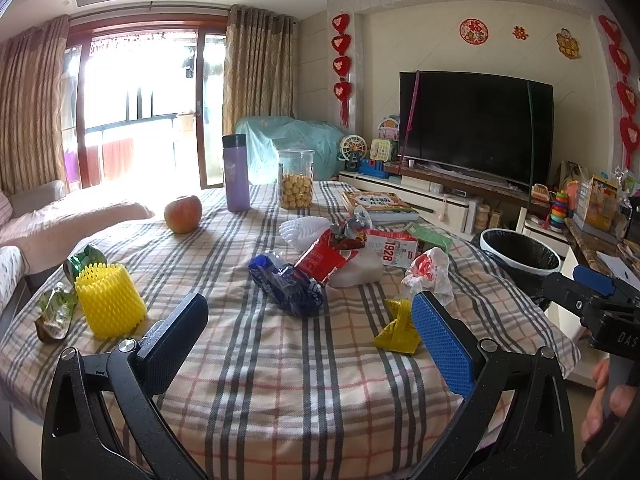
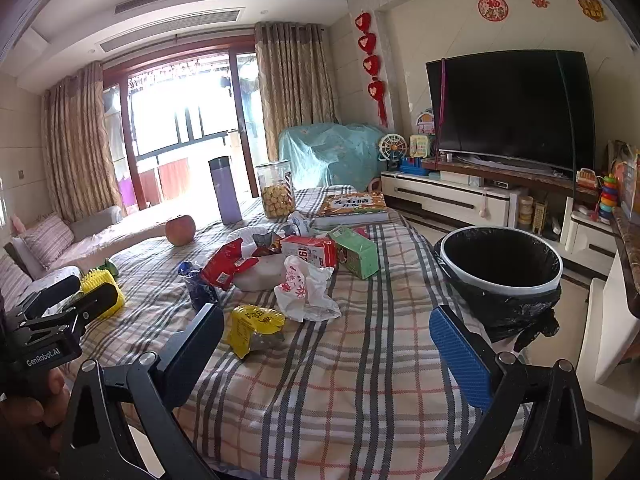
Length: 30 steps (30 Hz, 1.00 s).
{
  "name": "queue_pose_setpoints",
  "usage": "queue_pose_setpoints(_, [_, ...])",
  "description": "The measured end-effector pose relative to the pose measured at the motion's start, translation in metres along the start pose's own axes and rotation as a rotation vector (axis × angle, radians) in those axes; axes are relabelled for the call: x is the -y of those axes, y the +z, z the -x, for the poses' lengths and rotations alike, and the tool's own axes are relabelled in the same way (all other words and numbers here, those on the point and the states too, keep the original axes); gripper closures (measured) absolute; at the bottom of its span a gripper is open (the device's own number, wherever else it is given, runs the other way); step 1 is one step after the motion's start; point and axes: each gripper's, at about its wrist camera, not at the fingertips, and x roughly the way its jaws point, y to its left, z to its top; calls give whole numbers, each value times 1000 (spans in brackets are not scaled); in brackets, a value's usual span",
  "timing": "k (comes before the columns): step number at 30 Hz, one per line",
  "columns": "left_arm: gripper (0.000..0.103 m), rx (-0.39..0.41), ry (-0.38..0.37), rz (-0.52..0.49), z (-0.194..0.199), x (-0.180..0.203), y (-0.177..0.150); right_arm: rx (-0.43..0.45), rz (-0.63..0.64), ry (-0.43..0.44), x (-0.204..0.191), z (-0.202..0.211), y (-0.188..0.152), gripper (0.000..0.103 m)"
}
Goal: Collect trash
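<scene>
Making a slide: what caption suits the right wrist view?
Open right tongs hover over a plaid tablecloth strewn with wrappers, a lined trash bin waiting alongside.

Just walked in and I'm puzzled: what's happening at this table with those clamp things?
A person holds a two-finger gripper in each hand, clearing trash. The left gripper and right gripper hover open and empty above the plaid tablecloth. Wrappers, a yellow packet and a plastic bag lie on the table. The lined bin beside it looks empty.
</scene>
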Motion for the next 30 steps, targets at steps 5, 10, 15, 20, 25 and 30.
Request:
queue_pose_setpoints(5, [0,-3,1,2,-1,0,-1,-2,-7,4,1,0,0,0])
queue_pose_setpoints(10, [0,-4,1,1,-1,0,-1,-5,-8,8,2,-1,-1,0])
queue_pose_setpoints(15, [0,-7,0,6,-2,0,-2,-9,-11,10,3,-2,-2,0])
queue_pose_setpoints(20, [0,-9,-1,5,-2,0,-3,-11,-12,13,2,-2,-3,0])
queue_pose_setpoints(25, [0,-18,-6,7,-4,-1,-4,-28,-19,23,2,-6,-6,0])
queue_pose_setpoints(30, [0,-35,-11,10,-7,-1,-5,-52,-41,56,9,-14,-4,0])
